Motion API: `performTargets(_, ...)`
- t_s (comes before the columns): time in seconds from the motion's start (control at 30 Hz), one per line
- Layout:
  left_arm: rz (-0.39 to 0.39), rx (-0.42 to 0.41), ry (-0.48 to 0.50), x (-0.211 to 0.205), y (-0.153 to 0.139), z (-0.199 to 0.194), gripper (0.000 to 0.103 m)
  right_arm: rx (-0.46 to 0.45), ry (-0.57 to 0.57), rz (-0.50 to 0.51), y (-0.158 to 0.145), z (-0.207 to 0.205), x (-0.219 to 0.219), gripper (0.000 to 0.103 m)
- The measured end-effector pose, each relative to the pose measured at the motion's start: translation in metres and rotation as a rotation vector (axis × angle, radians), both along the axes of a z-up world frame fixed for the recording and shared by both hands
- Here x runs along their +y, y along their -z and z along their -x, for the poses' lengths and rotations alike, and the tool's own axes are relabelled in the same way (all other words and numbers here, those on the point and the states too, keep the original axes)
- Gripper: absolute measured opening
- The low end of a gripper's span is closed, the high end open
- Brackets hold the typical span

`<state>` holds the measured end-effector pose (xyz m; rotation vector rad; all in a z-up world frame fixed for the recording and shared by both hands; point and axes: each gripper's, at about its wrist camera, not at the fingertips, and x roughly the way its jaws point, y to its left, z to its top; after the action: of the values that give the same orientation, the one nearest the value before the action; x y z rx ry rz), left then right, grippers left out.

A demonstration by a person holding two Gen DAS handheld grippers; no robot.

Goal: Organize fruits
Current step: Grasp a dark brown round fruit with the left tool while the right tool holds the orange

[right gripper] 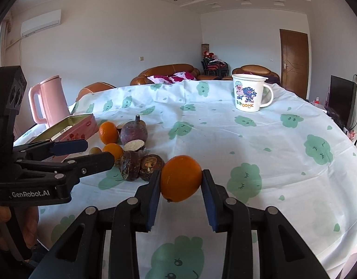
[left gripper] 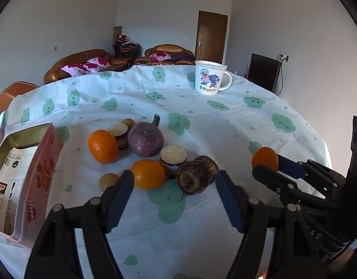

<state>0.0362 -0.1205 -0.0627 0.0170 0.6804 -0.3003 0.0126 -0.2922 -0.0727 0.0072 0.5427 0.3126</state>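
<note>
Gripping: the right gripper (right gripper: 180, 183) has its jaws clamped on an orange (right gripper: 180, 178), one blue pad pressed to each side, the fruit lifted off the table (right gripper: 259, 144).
Left gripper (left gripper: 175, 186): jaws spread wide, nothing between them, hovering low over the cloth.
Just ahead of the left jaws: a second orange (left gripper: 148, 174) beside the left pad, and a dark brown halved fruit (left gripper: 197, 174) near the right pad.
Further ahead: a purple round fruit with a stem (left gripper: 145, 139), a third orange (left gripper: 103, 146) to its left, and round sandwich biscuits (left gripper: 173, 157) scattered among them.
Left of the left jaws: an open pink tin (left gripper: 36, 179) with a printed packet inside.
Far ahead, right: a white cartoon mug (left gripper: 209, 78) standing upright near the table's far edge.
Far left of the right jaws: a pink kettle (right gripper: 48, 100) behind the tin.
Held orange in the left view (left gripper: 264, 158): off to the right of the left jaws, well apart from the pile.
</note>
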Motion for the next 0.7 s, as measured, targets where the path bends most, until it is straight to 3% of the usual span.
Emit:
performTargets(0.1, 0.003, 0.037, 0.012, -0.009, 0.007, -0.011, 0.066, -0.007, 0.004, -0.012, 0.0, 0.002, -0.007, 0.037)
performTargets(0.27, -0.014, 0.032, 0.018, -0.02, 0.009, -0.015, 0.065, -0.012, -0.007, -0.026, 0.002, 0.004, -0.01, 0.037)
performTargets(0.37, -0.041, 0.023, 0.028, -0.024, 0.012, -0.014, 0.05, -0.019, -0.015, -0.031, 0.002, 0.006, -0.009, 0.037)
performTargets(0.4, -0.036, 0.035, 0.043, -0.025, 0.014, -0.014, 0.037, -0.023, -0.016, -0.031, 0.001, 0.007, -0.008, 0.037)
performTargets(0.7, 0.02, 0.029, 0.056, -0.01, 0.013, -0.006, 0.036, -0.047, -0.047, -0.027, -0.006, 0.01, 0.001, 0.037)
